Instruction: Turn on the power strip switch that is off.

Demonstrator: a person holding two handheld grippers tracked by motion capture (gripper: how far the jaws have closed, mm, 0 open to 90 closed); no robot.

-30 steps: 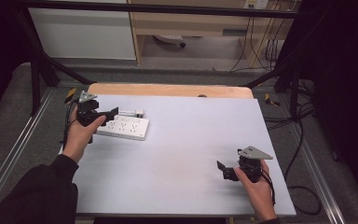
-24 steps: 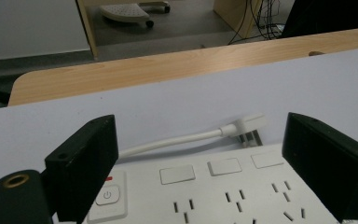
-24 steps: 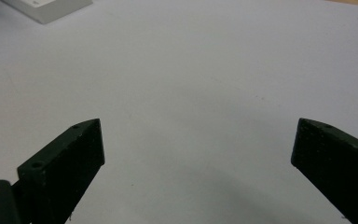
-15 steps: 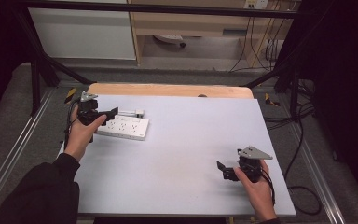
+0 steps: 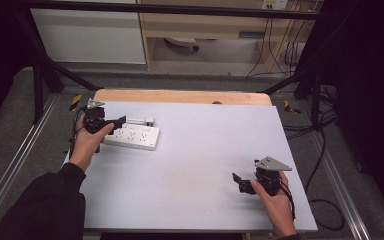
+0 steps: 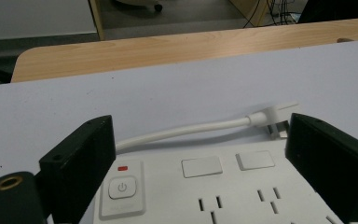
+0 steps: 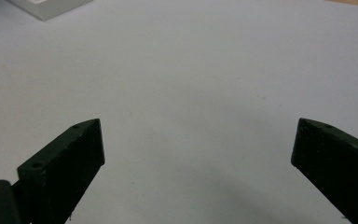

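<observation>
Left tongs held at the far left of the table, jaws spread wide, pointing right; left hand grips from behind, dark sleeve on forearm. Right tongs low at the near right, jaws wide apart, apparently hovering; right hand behind.

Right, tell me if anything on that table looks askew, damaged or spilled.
Nothing stands out. The white plastic power strip lies flat on the pale table, its white cord looped behind it with the plug unplugged. The left gripper hovers open over the strip's switch end; the right gripper is open over bare table.
</observation>
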